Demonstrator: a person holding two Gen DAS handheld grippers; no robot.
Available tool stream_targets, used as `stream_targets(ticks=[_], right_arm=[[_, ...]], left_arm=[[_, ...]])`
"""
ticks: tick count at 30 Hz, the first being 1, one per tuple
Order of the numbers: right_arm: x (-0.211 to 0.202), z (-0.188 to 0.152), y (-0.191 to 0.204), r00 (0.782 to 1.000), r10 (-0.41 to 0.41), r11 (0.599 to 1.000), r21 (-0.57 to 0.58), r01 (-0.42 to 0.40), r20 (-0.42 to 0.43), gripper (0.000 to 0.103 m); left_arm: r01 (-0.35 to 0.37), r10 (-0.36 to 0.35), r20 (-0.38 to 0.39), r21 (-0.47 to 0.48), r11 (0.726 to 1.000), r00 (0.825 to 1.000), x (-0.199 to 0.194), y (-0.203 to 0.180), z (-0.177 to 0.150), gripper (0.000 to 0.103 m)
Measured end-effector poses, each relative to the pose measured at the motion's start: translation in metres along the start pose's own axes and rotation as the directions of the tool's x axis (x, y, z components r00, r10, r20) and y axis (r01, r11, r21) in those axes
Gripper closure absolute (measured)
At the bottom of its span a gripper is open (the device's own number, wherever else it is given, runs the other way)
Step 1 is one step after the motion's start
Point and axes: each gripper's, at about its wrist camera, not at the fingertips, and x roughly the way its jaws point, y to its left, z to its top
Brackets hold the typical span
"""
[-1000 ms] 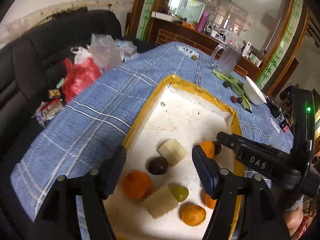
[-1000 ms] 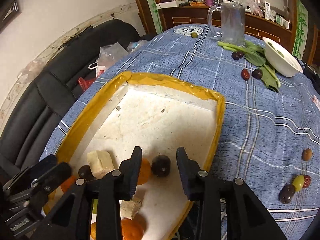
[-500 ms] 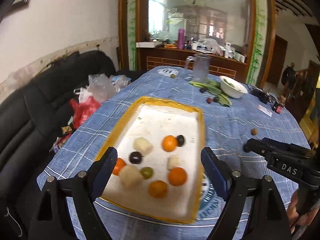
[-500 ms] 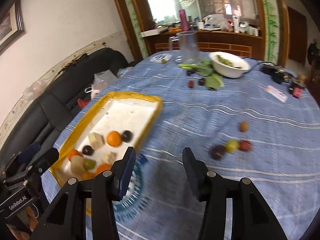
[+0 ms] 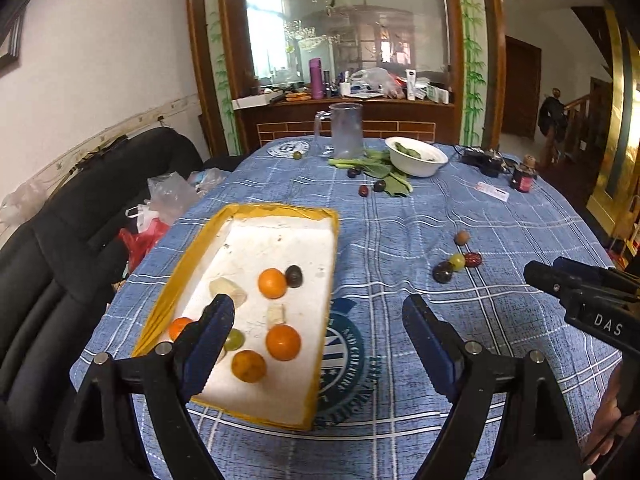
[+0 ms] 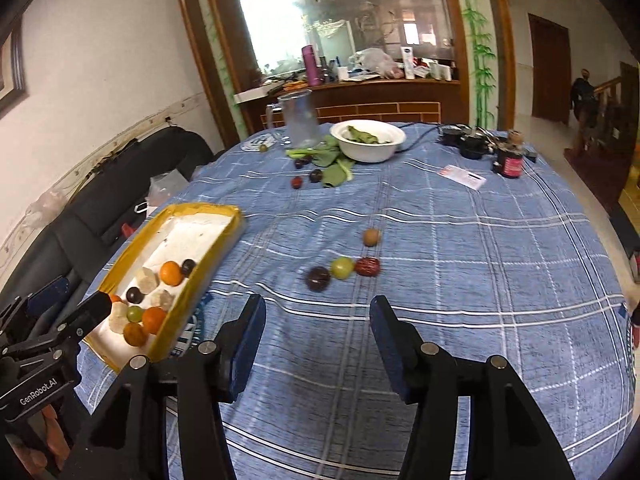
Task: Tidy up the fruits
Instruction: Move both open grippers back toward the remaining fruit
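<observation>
A white foam tray with a yellow rim [image 5: 256,212] [image 6: 200,208] lies on the blue checked tablecloth. It holds several fruits, among them an orange [image 5: 272,282], a dark plum [image 5: 294,275] and a green grape [image 5: 234,339], besides pale chunks. My left gripper [image 5: 318,316] hovers open over the tray's near right corner, holding nothing. Out on the cloth lie a dark plum [image 6: 318,278], a green fruit [image 6: 342,267], a red date [image 6: 367,266] and a brown fruit [image 6: 371,237]. Short of that cluster my right gripper [image 6: 318,312] hangs with its jaws opening and nothing between them.
At the table's far end stand a white bowl [image 6: 367,140] of greens, a glass mug [image 6: 298,120], loose leaves with more small fruits [image 6: 315,175], a dark jar [image 6: 509,160] and cables. A black sofa [image 5: 60,240] with plastic bags [image 5: 168,196] runs along the left.
Both grippers have drawn back and up from the tray and opened wider. The right one has swung right over the cloth, leaving a dark plum in the tray.
</observation>
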Motion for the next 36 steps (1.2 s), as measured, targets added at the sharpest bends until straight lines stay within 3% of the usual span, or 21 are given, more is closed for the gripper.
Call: stream_targets(ticks=[4,13,21,24,26,31,33,36], right_arm=[[0.003,-0.001,-0.012,1.0,-0.015,1.0,0.014,0.015,-0.01,0.043],[0.028,0.006,-0.034,0.997,-0.042,0.998,0.049,0.045,-0.062,0.039],[0.077,0.033,-0.044,0.993,-0.019,0.998,0.064,0.027,-0.12,0.039],[0.104,0.046,-0.055,0.99,0.043,0.994,0.101,-0.029,-0.138,0.039],[0.122,0.049,-0.061,0.982,0.111,0.988,0.124,-0.093,-0.151,0.042],[0.146,0.041,-0.075,0.968,0.168,0.977,0.16,-0.14,-0.184,0.056],[0.151,0.039,-0.078,0.964,0.18,0.975,0.168,-0.148,-0.195,0.061],[0.157,0.036,-0.076,0.964,0.161,0.98,0.15,-0.131,-0.21,0.061]], left_arm=[[0.02,-0.019,-0.025,0.01,1.0,1.0,0.008,-0.006,-0.002,0.018],[0.09,-0.098,-0.129,-0.067,0.994,0.987,0.044,0.001,-0.009,0.018],[0.154,-0.164,-0.113,-0.093,0.984,0.98,0.057,-0.004,-0.006,0.018],[0.204,-0.212,-0.107,-0.081,0.976,0.971,0.06,-0.011,-0.003,0.018],[0.215,-0.22,-0.107,-0.057,0.975,0.97,0.061,-0.017,-0.001,0.018],[0.22,-0.224,-0.107,-0.043,0.975,0.969,0.072,-0.027,0.002,0.018],[0.233,-0.241,-0.126,-0.079,0.969,0.962,0.083,-0.027,0.004,0.018],[0.284,-0.308,-0.172,-0.151,0.947,0.936,0.102,-0.032,0.004,0.018]])
